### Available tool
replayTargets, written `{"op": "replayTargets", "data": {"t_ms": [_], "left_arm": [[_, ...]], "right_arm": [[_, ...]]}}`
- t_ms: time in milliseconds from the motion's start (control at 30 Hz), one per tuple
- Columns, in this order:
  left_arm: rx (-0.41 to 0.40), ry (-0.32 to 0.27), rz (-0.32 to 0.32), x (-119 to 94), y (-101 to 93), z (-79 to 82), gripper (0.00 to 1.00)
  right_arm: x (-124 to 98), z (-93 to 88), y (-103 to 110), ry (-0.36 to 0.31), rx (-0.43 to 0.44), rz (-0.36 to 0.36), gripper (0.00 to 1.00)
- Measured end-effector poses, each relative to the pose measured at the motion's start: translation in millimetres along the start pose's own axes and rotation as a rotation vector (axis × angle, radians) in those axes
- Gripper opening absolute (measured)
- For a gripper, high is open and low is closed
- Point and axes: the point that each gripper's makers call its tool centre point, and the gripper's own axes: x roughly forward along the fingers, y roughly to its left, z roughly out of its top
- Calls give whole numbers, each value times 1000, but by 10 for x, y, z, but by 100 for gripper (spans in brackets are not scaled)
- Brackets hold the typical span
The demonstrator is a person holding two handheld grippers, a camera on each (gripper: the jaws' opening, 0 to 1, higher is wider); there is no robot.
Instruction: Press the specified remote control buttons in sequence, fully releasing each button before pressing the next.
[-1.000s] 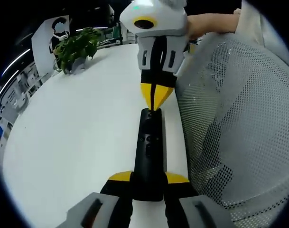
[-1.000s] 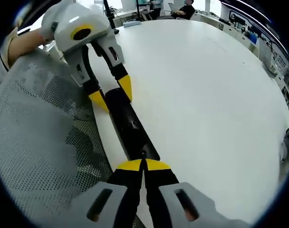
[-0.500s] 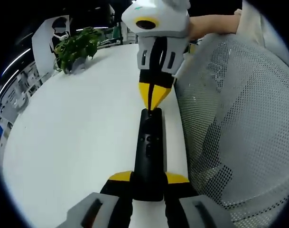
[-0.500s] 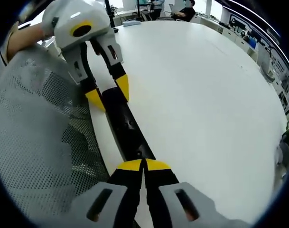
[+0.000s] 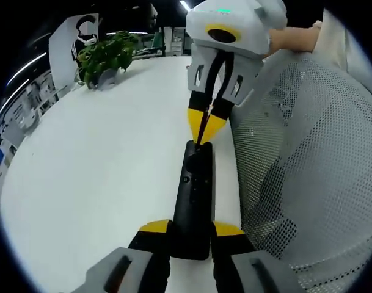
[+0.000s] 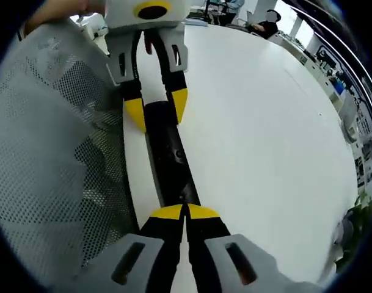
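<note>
The black remote control (image 5: 193, 195) lay lengthwise on the white worktop (image 5: 94, 171), close along its edge beside a grey mesh chair back (image 5: 302, 159). The left gripper (image 5: 190, 231) pinched the remote's near end between its yellow-tipped fingers (image 5: 154, 227) — one on each long side, steadying the body. In the right gripper view the same hold appeared from the far end, with the left gripper's fingers astride the remote (image 6: 169, 162).

The right gripper (image 6: 184, 212) had its fingers pressed together into a single yellow point, and that point sat on the remote's other end; in the left gripper view the joined tips (image 5: 203, 127) met the top end of the remote, though whether they bore down on a button or merely touched the casing could not be told from the pictures.

As a judgement, the sequence was under way rather than finished — the tool was positioned as for a press, the remote was held firm, and small buttons (image 5: 186, 179) showed further down its face, untouched at that moment. How many presses were already made was not readable from the pictures. What remained, most likely, was lifting clear of the remote and moving to the next button. A potted plant (image 5: 103, 56) stood at the far side of the worktop.
</note>
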Motion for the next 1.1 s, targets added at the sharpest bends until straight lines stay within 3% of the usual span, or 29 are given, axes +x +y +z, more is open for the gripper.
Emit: {"op": "replayTargets", "data": {"t_ms": [267, 400, 533, 700, 867, 1100], "left_arm": [[-15, 2, 1, -9, -7, 11, 25], [34, 12, 9, -13, -15, 12, 24], [60, 19, 14, -10, -14, 8, 24], [60, 15, 13, -10, -6, 5, 24], [50, 6, 12, -8, 1, 4, 24], [39, -2, 9, -4, 9, 2, 24]], "right_arm": [[-12, -4, -15, -42, 46, 11, 0], [-13, 1, -19, -82, 170, 44, 0], [-14, -1, -35, -86, 225, 72, 0], [-13, 7, -16, -74, 206, 68, 0], [12, 143, 51, -107, 167, 85, 0], [22, 124, 35, -96, 152, 75, 0]]}}
